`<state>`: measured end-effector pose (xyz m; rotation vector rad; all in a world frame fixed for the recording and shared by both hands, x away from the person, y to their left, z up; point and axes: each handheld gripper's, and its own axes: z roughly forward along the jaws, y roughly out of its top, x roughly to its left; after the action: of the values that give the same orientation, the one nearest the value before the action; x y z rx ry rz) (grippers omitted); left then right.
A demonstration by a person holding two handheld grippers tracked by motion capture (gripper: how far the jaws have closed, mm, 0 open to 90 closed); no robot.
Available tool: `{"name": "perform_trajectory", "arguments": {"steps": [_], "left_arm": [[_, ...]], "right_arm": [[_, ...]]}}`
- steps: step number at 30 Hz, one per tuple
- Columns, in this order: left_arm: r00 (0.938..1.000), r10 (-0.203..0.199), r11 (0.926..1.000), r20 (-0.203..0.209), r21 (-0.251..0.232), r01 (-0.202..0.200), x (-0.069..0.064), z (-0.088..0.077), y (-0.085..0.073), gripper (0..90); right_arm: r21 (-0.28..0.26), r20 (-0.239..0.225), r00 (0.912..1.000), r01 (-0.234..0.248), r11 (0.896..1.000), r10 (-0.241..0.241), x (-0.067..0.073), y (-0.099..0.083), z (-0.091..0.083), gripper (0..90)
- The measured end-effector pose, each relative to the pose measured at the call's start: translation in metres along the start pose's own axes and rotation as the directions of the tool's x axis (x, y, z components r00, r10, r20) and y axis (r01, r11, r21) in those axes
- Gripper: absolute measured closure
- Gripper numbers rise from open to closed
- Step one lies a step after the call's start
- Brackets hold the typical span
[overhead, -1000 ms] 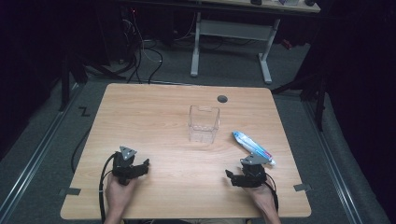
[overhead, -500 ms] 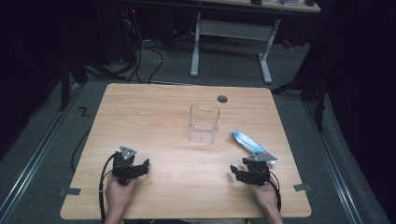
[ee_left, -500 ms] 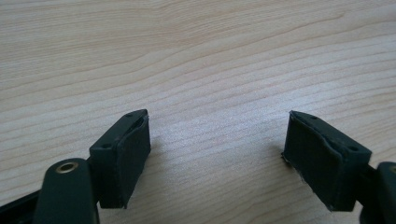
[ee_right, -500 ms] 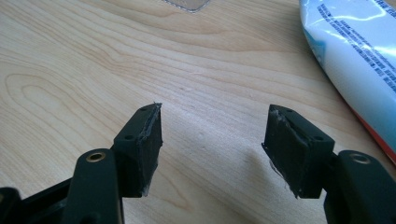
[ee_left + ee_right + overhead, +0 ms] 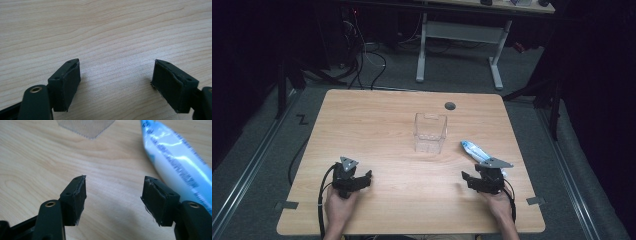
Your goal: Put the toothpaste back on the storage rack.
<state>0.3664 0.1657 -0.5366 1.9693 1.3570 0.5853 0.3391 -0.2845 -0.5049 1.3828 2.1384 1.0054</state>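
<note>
A clear plastic box (image 5: 430, 132) stands open-topped at the middle of the wooden table (image 5: 377, 130). To its right lies a white and blue tube (image 5: 473, 149). My right gripper (image 5: 473, 179) rests just in front of that tube. In the right gripper view the gripper (image 5: 113, 195) is open; its jaws have just been opening a little, with bare wood between them. The tube (image 5: 175, 162) lies beside the right pad, and the box's base (image 5: 85, 126) is at the top. My left gripper (image 5: 364, 177) sits at the front left, open (image 5: 116, 80) over bare wood.
A round cable hole (image 5: 450, 106) is near the table's far edge. A white-legged desk (image 5: 457, 35) stands beyond the table on the grey floor. Cables trail at the far left, and tape marks sit near the front corners.
My right gripper has shifted slightly to the right, nearer the tube's front end. The left gripper, the box and the tube have stayed where they were.
</note>
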Motion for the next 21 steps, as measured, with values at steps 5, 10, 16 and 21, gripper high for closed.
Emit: {"name": "perform_trajectory", "arguments": {"steps": [5, 10, 16, 21], "left_arm": [[1.0, 0.0, 1.0, 0.0, 0.0, 0.0, 0.0, 0.0, 0.0, 23.0], [1.0, 0.0, 1.0, 0.0, 0.0, 0.0, 0.0, 0.0, 0.0, 23.0], [1.0, 0.0, 1.0, 0.0, 0.0, 0.0, 0.0, 0.0, 0.0, 23.0], [1.0, 0.0, 1.0, 0.0, 0.0, 0.0, 0.0, 0.0, 0.0, 23.0]], "right_arm": [[-0.013, 0.018, 0.9994, -0.029, 0.999, 0.029, -0.015, 0.011, -0.006, 34.2], [0.027, 0.017, 0.9992, -0.036, 0.999, 0.036, -0.023, 0.018, -0.007, 34.3], [-0.031, -0.082, 0.992, -0.099, 0.995, 0.096, -0.034, 0.023, -0.008, 34.3], [0.01, 0.0, 0.9998, -0.019, 1.0, 0.019, -0.032, 0.034, 0.002, 35.2]]}}
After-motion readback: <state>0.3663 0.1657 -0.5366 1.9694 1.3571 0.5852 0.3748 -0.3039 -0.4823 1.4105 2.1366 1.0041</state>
